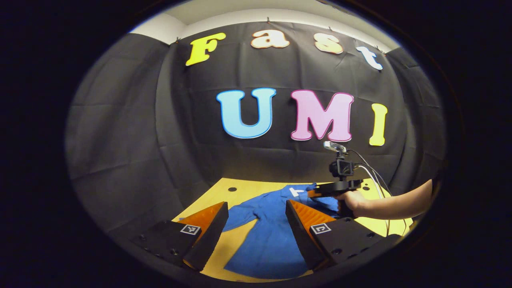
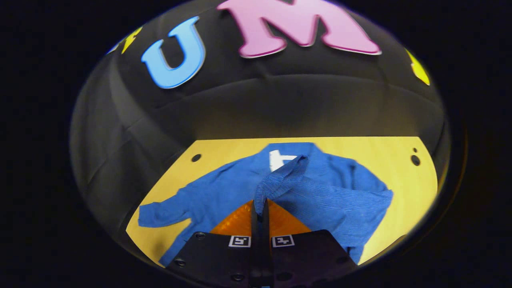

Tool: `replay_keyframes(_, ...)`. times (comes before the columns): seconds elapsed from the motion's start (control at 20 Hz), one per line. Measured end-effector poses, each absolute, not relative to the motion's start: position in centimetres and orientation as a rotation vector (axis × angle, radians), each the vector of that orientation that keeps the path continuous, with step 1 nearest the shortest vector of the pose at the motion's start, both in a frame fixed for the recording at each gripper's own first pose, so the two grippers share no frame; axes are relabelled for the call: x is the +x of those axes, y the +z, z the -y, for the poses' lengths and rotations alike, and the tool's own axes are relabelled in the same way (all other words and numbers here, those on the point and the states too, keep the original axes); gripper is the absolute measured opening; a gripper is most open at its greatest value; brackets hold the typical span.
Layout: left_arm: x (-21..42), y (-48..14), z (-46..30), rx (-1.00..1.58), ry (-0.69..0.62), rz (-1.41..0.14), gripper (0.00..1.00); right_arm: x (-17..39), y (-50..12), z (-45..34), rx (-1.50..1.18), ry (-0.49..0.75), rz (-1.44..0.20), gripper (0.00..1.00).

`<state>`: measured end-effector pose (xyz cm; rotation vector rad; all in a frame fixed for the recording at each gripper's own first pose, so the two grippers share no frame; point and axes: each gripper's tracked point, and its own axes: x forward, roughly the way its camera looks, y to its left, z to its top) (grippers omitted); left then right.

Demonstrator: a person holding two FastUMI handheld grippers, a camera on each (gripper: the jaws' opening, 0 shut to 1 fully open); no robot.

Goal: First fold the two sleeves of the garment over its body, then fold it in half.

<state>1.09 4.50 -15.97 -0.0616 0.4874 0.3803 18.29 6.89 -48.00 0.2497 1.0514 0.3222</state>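
Right gripper (image 2: 260, 204) fingers closed, pinching sleeve (image 2: 282, 176) above shirt (image 2: 224, 188); left gripper (image 1: 256, 218) wide open, empty. First sleeve fold in hand; next: lay sleeve flat, release.

The garment (image 2: 320, 192) is plain bright blue with a fine ribbed weave and a small white label (image 2: 278, 159) at its collar. The table (image 2: 400, 160) beneath is pale yellow wood with small dark holes. The booth wall (image 1: 160, 120) is black cloth

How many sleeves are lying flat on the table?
1. The left sleeve lies spread on the table; the other sleeve is pinched in the right tongs over the body.
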Motion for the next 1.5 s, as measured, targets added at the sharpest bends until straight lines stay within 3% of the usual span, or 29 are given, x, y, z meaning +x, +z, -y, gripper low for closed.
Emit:
replay_keyframes(0.2, -1.4, -17.5, -7.5, -0.159, 0.442, -0.503, 0.82, 17.5, -49.0, -14.6, 0.281, 0.405, -1.036, 0.07)
replay_keyframes(0.4, -3.4, -19.5, -11.0, -0.192, 0.492, -0.497, 0.82, 16.2, -47.7, -14.6, 0.221, 0.384, -1.023, 0.87)
replay_keyframes(0.45, -3.6, -20.3, -11.9, -0.182, 0.501, -0.494, 0.82, 16.1, -46.9, -13.7, 0.199, 0.368, -1.006, 1.00)
replay_keyframes(0.75, -2.7, -28.3, -20.0, -0.224, 0.569, -0.574, 0.82, 13.1, -36.0, -4.8, 0.054, 0.286, -0.807, 0.98)
replay_keyframes(1.1, -2.2, -40.9, -27.7, -0.323, 0.672, -0.930, 0.85, 5.8, -22.3, 1.2, 0.068, 0.172, -0.630, 0.96)
replay_keyframes(1.2, -1.9, -43.0, -29.1, -0.341, 0.705, -0.992, 0.82, 4.1, -20.3, 2.6, 0.027, 0.147, -0.611, 0.97)
replay_keyframes(1.45, -1.8, -46.3, -30.2, -0.390, 0.753, -1.129, 0.85, 0.8, -19.9, 5.2, 0.047, 0.045, -0.666, 0.97)
replay_keyframes(1.5, -1.3, -45.8, -30.6, -0.385, 0.756, -1.099, 0.85, 0.9, -20.0, 5.4, 0.060, 0.031, -0.671, 0.97)
